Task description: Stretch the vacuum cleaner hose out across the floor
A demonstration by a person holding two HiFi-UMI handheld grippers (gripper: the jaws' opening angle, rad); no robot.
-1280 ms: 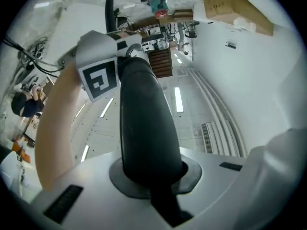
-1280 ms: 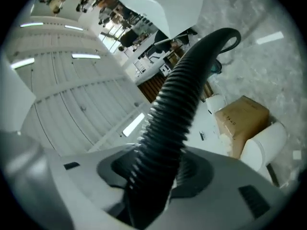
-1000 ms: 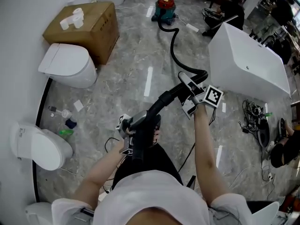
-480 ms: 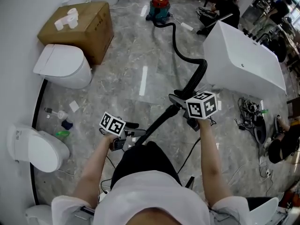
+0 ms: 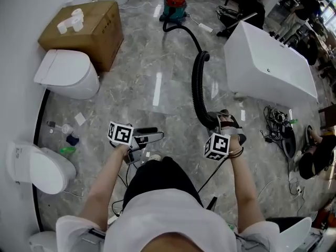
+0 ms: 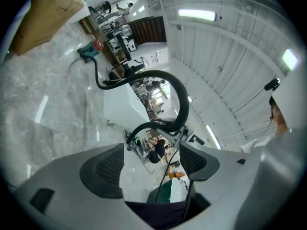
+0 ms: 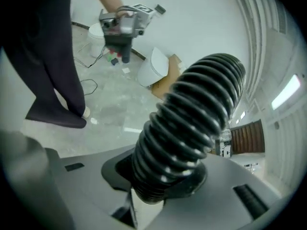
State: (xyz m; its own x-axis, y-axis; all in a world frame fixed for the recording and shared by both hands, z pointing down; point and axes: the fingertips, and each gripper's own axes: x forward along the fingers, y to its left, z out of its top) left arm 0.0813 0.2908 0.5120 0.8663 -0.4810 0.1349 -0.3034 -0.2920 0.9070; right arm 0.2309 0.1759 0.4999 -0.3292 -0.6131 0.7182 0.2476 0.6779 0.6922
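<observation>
The red-topped vacuum cleaner (image 5: 175, 5) stands at the far end of the floor. Its black ribbed hose (image 5: 197, 85) curves away from it and runs down to my right gripper (image 5: 227, 125). In the right gripper view the hose (image 7: 192, 123) sits between the pads of my right gripper (image 7: 165, 178), which is shut on it; the jaws have just been closing on it. My left gripper (image 5: 149, 138) is low by the person's legs, open, its jaws have just been opening and nothing is between them. The left gripper view shows those jaws (image 6: 148, 162) apart, with the hose (image 6: 177, 95) looping ahead.
A white bathtub (image 5: 270, 62) stands right of the hose. A cardboard box (image 5: 84, 28) and two toilets (image 5: 68, 72) (image 5: 39, 167) line the left wall. Small bottles (image 5: 68, 138) lie by the wall. Cables (image 5: 281, 130) and a seated person (image 5: 315, 164) are at the right.
My left gripper has let go of the hose's stiff end, opened and dropped lower. My right gripper has carried the hose down and towards the person, and the hose's bend has lengthened.
</observation>
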